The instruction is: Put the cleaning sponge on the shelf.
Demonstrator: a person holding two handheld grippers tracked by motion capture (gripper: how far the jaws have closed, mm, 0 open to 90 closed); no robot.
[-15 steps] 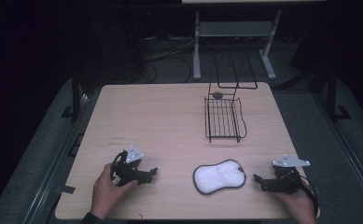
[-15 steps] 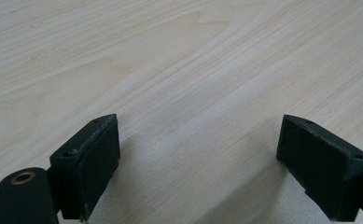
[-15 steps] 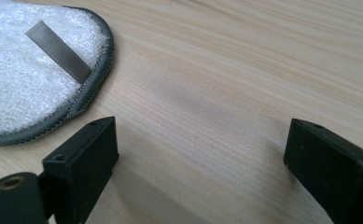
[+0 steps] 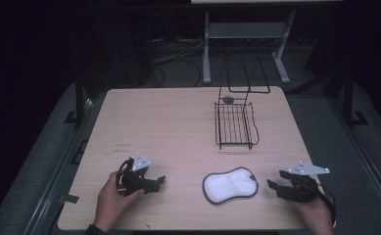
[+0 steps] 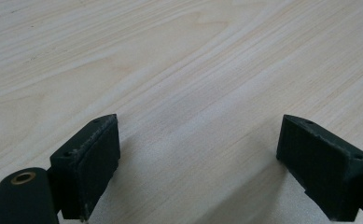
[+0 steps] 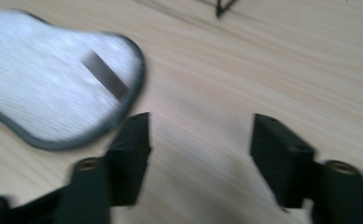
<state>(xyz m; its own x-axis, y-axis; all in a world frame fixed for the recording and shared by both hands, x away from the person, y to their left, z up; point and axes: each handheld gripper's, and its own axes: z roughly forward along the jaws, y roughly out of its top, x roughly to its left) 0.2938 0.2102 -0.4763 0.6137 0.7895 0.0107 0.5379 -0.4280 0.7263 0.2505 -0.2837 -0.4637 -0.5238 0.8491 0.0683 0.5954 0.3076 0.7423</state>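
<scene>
Both tools rest low near the front edge of the wooden surface, jaws spread and empty: the left tool over bare wood, the right tool just beside a white, dark-edged pad lying flat between them. A black wire rack stands farther back.
</scene>
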